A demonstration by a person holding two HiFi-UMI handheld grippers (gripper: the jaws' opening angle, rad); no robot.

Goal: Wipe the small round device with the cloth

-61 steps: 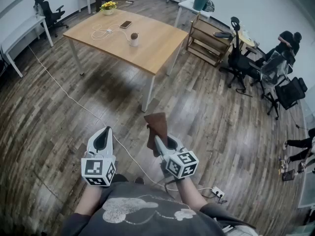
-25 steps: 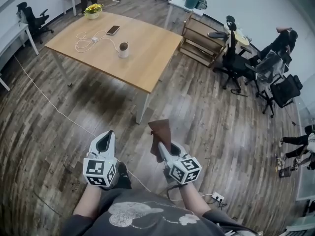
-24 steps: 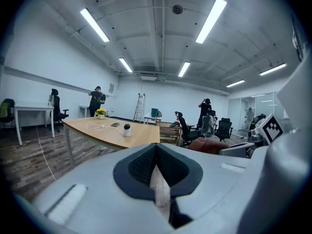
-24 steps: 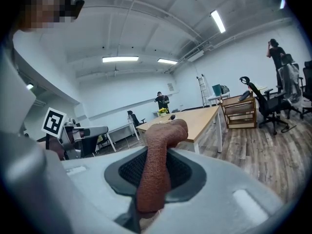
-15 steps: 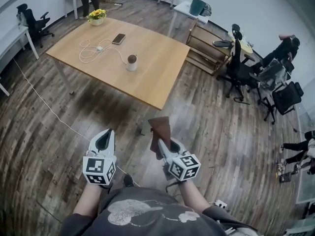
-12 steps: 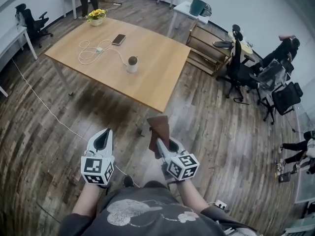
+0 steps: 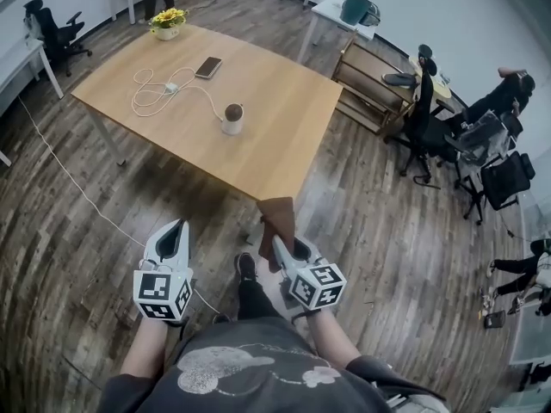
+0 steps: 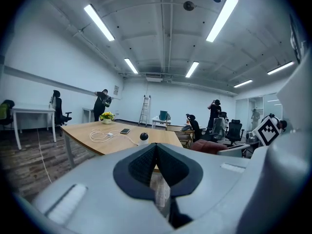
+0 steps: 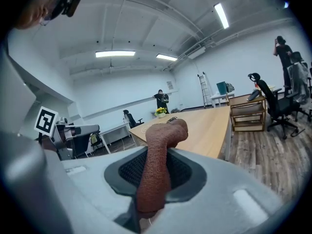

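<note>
Progress: wiping not yet begun. Brown cloth clamped in jaws of right gripper. Left gripper with jaws together, empty. Small round device standing mid-bench, well apart from both grippers. Remaining, by judgement: approach, contact, wipe.
</note>
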